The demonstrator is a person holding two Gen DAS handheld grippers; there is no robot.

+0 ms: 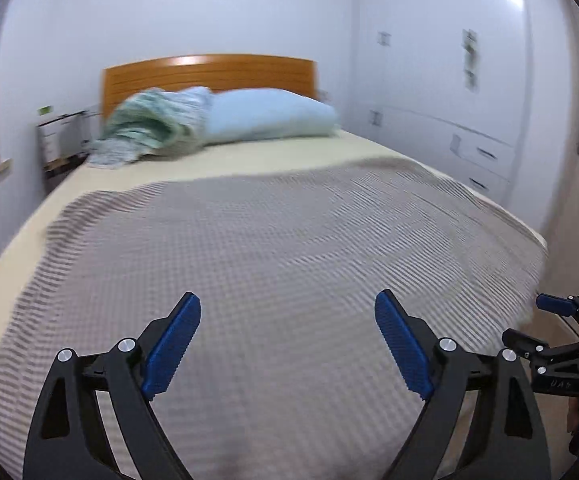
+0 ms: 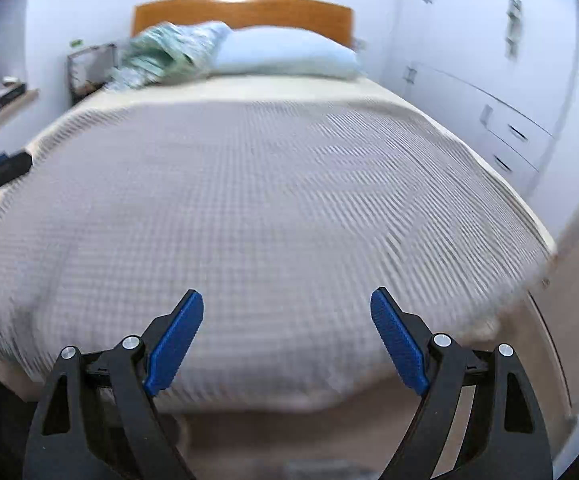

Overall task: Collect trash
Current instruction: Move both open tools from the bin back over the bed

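Both grippers' blue fingers (image 1: pixel 173 344) gape wide, nothing between them: left gripper (image 1: pixel 287 344), right gripper (image 2: pixel 286 340). Below spreads the bed's grey waffle blanket (image 2: pixel 249 200), then the blue pillow (image 1: pixel 269 116), a crumpled green cloth (image 1: pixel 149 124). No trash is discernible.

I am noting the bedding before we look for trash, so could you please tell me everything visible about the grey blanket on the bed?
The grey blanket looks like a woven, waffle-textured cloth with fine ribs. It lies spread flat over the foot and middle of the bed, on a cream sheet that shows bare beyond its far edge. Its near edge hangs over the foot. It stops short of the pillow. Nothing lies on it.
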